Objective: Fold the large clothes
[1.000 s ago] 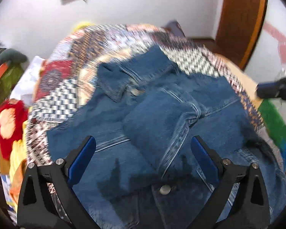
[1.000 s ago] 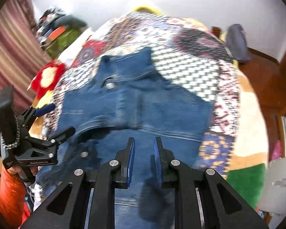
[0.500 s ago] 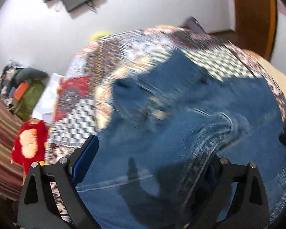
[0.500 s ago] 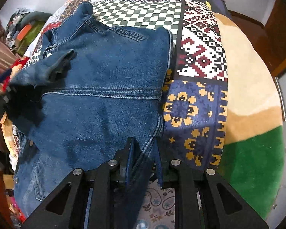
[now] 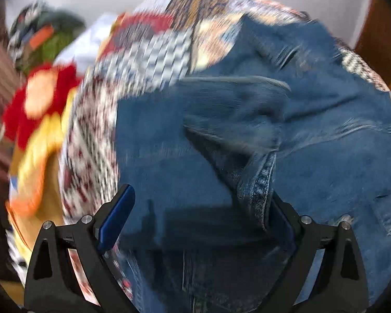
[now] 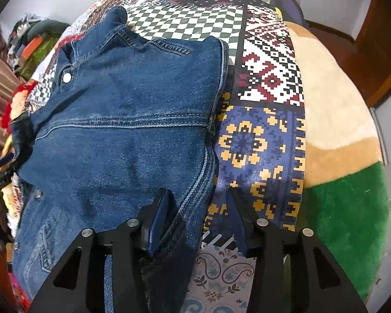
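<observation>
On the patchwork bedspread (image 6: 271,78) lies the denim jacket (image 6: 122,120), its edge at 6 o'clock just released by the opening right gripper (image 6: 198,216); left gripper (image 5: 195,214) spread, next fold likely needs regripping.

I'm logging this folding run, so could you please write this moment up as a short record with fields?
garment: denim jacket, back side up, spread on the quilt
surface: patchwork quilt on a bed
right gripper: fingers apart, just been opening; jacket's side edge lies between them, pads not pressing
left gripper: fingers wide apart over the jacket; a folded denim flap hangs against the right finger; view blurred
beside the bed: heap of clothes
fold state: one side looks folded in, not yet compact
</observation>
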